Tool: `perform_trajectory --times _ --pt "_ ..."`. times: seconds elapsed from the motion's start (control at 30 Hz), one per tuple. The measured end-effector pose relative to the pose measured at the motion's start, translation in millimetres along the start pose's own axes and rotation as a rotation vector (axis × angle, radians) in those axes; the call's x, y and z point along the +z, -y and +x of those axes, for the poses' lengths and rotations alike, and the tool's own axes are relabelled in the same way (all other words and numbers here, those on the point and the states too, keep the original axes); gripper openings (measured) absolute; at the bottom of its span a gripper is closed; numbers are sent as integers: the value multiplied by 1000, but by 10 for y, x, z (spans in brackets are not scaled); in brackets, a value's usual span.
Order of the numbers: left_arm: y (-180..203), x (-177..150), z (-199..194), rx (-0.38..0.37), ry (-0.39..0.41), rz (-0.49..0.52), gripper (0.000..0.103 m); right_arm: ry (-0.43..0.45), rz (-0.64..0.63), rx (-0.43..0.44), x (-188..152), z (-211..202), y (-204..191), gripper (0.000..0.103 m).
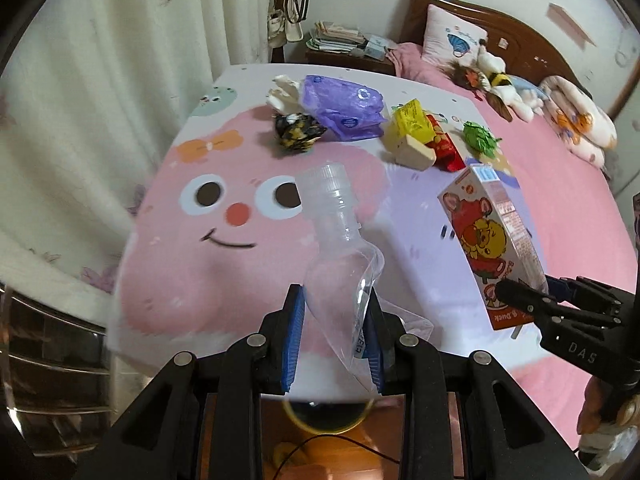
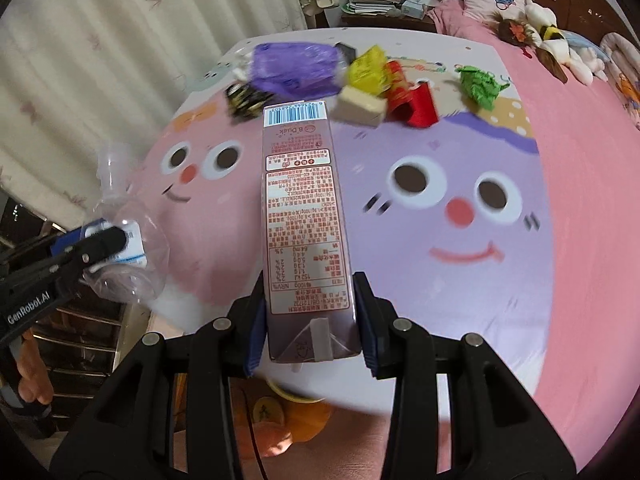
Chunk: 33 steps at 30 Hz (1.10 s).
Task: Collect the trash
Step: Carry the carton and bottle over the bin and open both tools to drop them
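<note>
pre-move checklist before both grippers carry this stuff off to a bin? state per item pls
1. Left gripper clamped on the clear plastic bottle: ok, body crushed between the pads.
2. Bottle cap on: ok.
3. Right gripper clamped on the drink carton: ok, held near its folded end.
4. Both items lifted off the bed cover: cannot tell.
5. Bin location: cannot tell, none identifiable.
6. Trash left behind: not ok; purple bag, yellow wrapper, red packet and green scrap remain.
</note>
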<state>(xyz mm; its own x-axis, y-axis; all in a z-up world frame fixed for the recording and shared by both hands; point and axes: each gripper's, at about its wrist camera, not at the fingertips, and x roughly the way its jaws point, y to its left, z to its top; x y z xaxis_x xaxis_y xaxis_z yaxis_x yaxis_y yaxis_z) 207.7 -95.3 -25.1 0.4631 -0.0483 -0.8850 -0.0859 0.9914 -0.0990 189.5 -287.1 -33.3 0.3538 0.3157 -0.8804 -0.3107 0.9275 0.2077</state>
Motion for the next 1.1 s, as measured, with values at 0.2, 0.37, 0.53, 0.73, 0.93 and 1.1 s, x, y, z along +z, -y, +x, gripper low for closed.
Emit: perform_trajectory --times 0.2,0.37,0.53,0.73,0.93,1.1 --pt "-585 -537 -280 -59 -23 -7 28 -9 -11 -28 -528 -141 -674 35" --pt "-917 -933 -362 -74 -53 28 28 -39 29 -43 -1018 -144 -1045 35" --pt "-1099 -1331 -341 -67 -96 61 28 -96 44 -53 -1386 -29 -1208 35" --pt "-1093 -1812 -51 -58 -163 85 28 -186 9 -64 -1792 255 -1259 35" --pt "-1037 -2312 406 -65 -229 66 28 -306 -7 -42 -2305 796 -1236 35" --pt "-1007 -2861 1050 -58 -324 68 28 -394 54 -22 -2733 1421 -1081 35"
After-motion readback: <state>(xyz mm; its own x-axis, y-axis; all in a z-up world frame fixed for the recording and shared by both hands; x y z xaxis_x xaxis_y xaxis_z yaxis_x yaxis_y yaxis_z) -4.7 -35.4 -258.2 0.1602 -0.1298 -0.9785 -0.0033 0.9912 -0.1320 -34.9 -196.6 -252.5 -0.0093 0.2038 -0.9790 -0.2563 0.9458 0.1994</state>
